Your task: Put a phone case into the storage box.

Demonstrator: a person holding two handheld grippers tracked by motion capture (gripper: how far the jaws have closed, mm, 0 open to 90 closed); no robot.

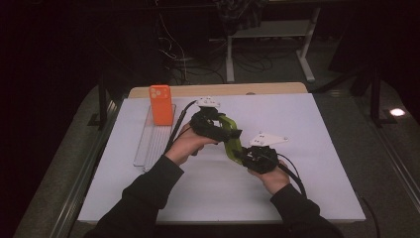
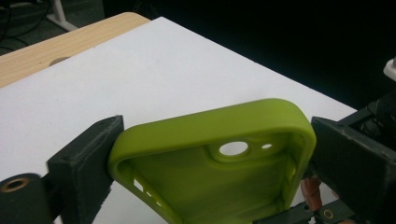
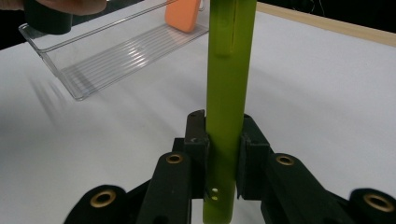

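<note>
White table point(image 1: 307, 148); clear tray point(image 1: 151, 144) holds orange case point(image 1: 161, 105).

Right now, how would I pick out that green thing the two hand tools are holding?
Start at the white table top. Above its middle, the left gripper and right gripper meet on a lime-green phone case, lifted off the surface. Its neighbour, the orange case, stands in the clear tray at the left; the green one is empty, camera hole showing.

A dim lab or workshop: cables point(image 1: 198, 62) tangle on the floor behind the white-topped table point(image 1: 297, 148), beside a desk frame point(image 1: 270, 44).
</note>
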